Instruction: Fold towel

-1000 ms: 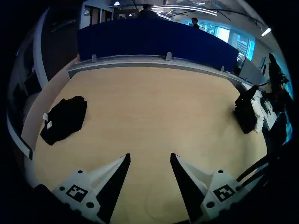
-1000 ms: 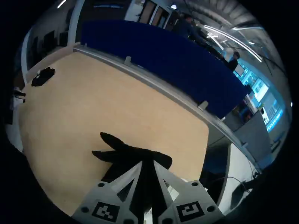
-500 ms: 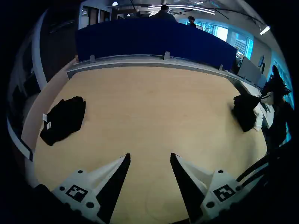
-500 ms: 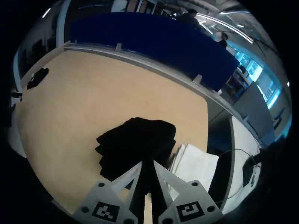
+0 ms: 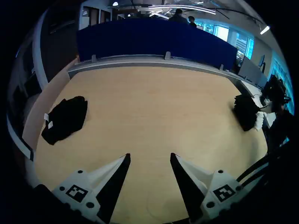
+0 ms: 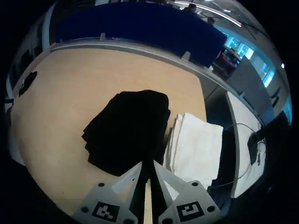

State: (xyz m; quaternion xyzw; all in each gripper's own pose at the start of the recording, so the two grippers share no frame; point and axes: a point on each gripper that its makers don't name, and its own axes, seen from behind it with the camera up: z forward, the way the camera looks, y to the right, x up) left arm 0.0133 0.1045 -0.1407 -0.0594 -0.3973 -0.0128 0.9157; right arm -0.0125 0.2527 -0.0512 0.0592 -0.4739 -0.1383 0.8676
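Pinches near edge of black towel (image 6: 127, 123) in right hand-held gripper (image 6: 147, 163), to lay it ahead, beside white towels (image 6: 196, 149). Holds left hand-held gripper (image 5: 150, 154) parted, idle.

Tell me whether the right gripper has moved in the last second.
Yes. The right gripper tipped downward: the blue divider slid toward the top of its view.

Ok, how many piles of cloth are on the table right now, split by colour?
Black: 2, the black folded stack and the black loose heap
White: 1, the white folded stack
Total: 3
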